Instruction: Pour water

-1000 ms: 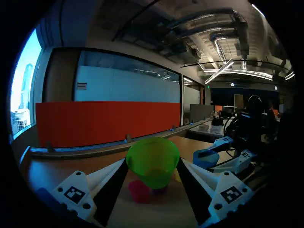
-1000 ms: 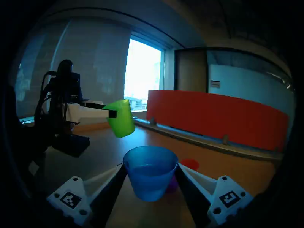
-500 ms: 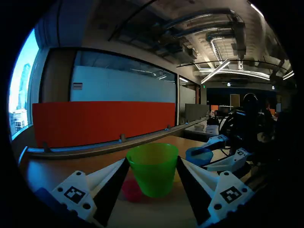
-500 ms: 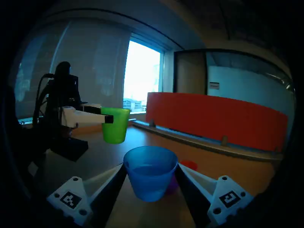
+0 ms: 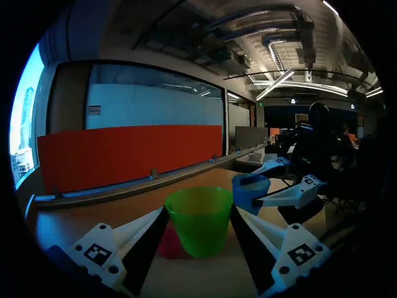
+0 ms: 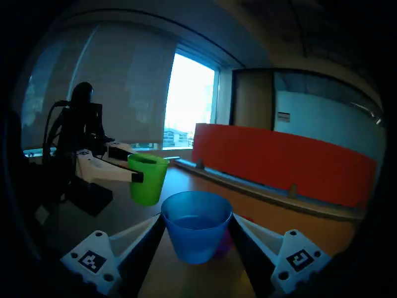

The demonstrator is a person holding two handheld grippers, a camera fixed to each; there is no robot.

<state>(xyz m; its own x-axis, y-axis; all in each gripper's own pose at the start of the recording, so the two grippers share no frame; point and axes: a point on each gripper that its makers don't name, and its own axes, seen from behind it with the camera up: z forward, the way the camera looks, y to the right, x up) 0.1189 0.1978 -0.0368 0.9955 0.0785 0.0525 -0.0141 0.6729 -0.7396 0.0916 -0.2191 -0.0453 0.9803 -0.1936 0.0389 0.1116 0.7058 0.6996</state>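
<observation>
Between the left gripper's fingers: the green cup point(image 5: 199, 226), caught on both sides below its rim, roughly upright.
Left gripper point(image 5: 198, 211): narrowed to the cup's width, both fingers pressing its wall.
Between the right gripper's fingers: the blue cup point(image 6: 197, 236), clamped on both sides, upright.
Right gripper point(image 6: 197, 218): drawn in to the cup's width, holding it.
Cup to cup: in the right gripper view the green cup sits ahead and to the left of the blue one, near but apart.
Green cup's look: translucent lime plastic, tapered; its contents cannot be told.
Blue cup's look: translucent blue, tapered, with water point(image 6: 196, 222) partway up.
Beneath the left fingertips: a pink cup point(image 5: 171, 244) on the wooden table point(image 5: 74, 223), partly hidden.
</observation>
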